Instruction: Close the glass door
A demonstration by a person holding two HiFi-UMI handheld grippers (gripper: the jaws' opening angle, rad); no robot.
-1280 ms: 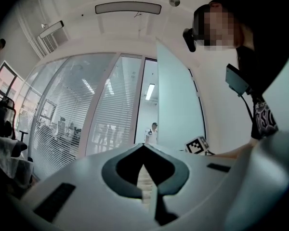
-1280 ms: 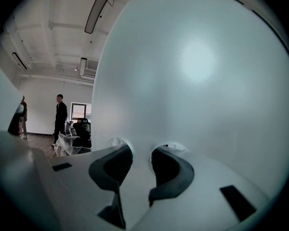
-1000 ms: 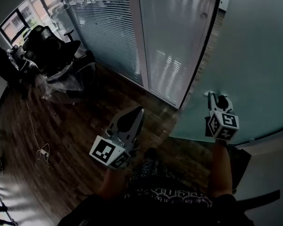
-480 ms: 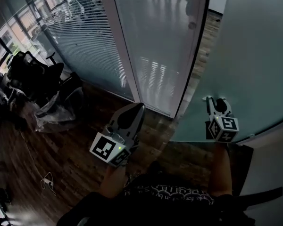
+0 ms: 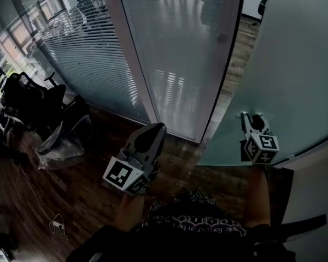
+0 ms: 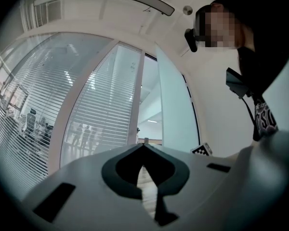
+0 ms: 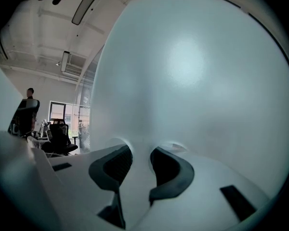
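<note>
The frosted glass door [image 5: 295, 64] stands ajar at the right, and it fills the right gripper view [image 7: 192, 81]. My right gripper [image 5: 251, 115] rests with its tips against the door's face, jaws apart with nothing between them [image 7: 140, 150]. A narrow gap showing wooden floor lies between the door's left edge and the dark door frame [image 5: 221, 75]. My left gripper [image 5: 159, 125] hovers free over the floor left of the gap, shut and empty, its tips meeting [image 6: 143, 146].
A fixed glass wall with blinds [image 5: 82, 53] runs along the left. Black office chairs [image 5: 33, 102] and a plastic-wrapped heap [image 5: 65, 138] stand at the far left, with a loose cable [image 5: 57, 222] on the wooden floor. A white wall [image 5: 317, 190] lies at the lower right.
The whole view has moved toward the doorway; the chairs have slid left. The right gripper stays on the door, and the gap at the frame looks slightly narrower.
</note>
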